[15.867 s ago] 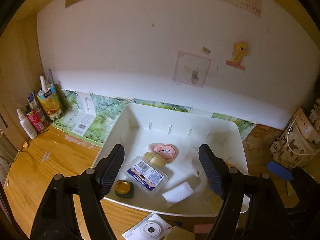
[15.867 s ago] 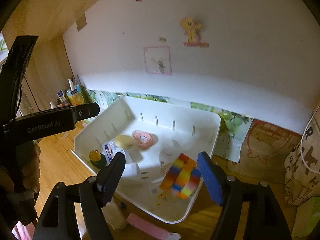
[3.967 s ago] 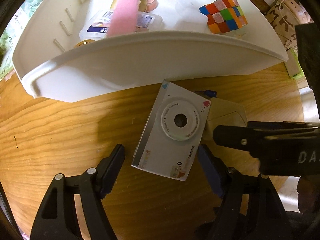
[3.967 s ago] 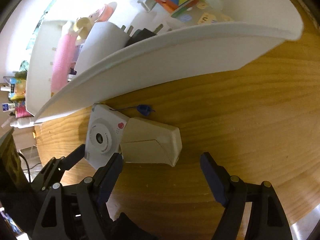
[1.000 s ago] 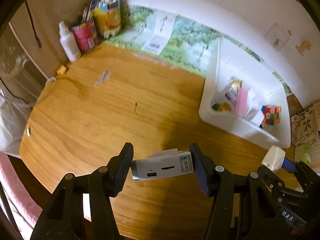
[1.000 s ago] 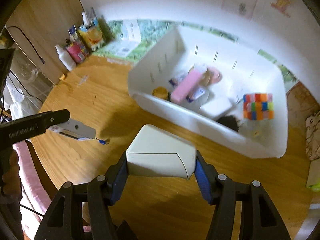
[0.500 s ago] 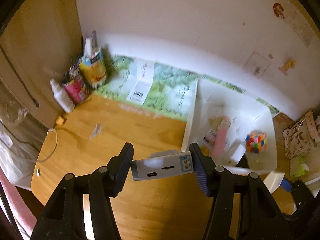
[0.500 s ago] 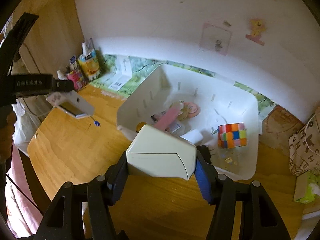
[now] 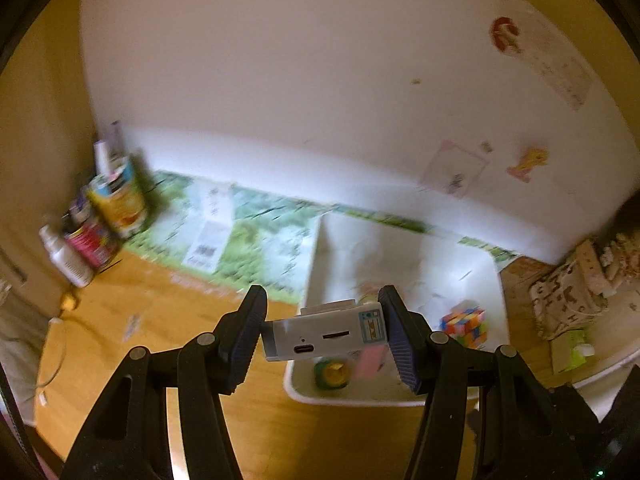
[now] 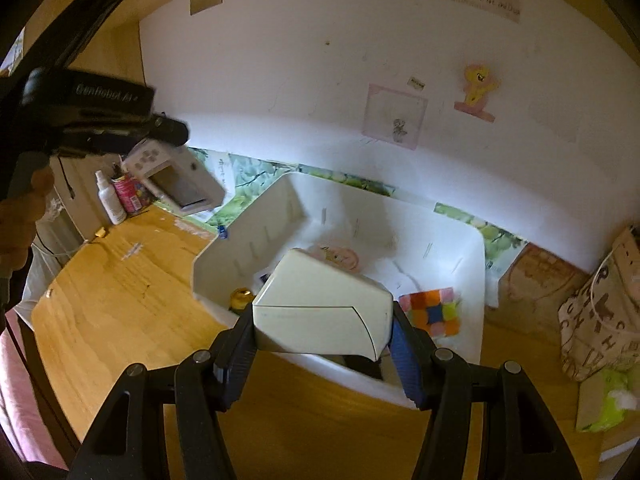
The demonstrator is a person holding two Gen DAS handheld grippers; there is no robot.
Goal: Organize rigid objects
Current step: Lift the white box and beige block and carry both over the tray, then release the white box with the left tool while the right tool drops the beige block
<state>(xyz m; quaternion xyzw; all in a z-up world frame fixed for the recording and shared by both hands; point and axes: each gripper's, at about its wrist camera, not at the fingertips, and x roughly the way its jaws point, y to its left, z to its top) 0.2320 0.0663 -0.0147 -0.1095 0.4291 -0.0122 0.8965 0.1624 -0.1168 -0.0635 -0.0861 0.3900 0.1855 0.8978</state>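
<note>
Both grippers loaded, both held in the air above the table [image 10: 120,300]. Left gripper [image 9: 323,334] clenched on the camera [image 9: 326,338], gripped end to end, port edge facing the lens. Right gripper [image 10: 322,330] clenched on the cream box [image 10: 322,312], held just over the near rim of the bin [image 10: 476,280].

Progress, judged from how things lie: late stage. The bin already holds a cube [image 10: 432,312], a gold-lidded jar [image 10: 242,296], a pink bar [image 9: 370,362] and a pink round case [image 10: 338,256], plus something dark under the box (cannot identify). No loose task items show on the bare wood in either view. Left to do, as I read it: set down the camera and the box in the bin.

View differences. Left wrist: camera's edge only, with slot and port; bin interior blurred. Right wrist: the camera's back, screen and buttons, hanging from the left gripper [image 10: 160,128] up and left of the bin, well apart from it; a small blue tag [image 10: 223,233] dangles below it. The bottles [image 10: 116,196] by the wall appear in both.
</note>
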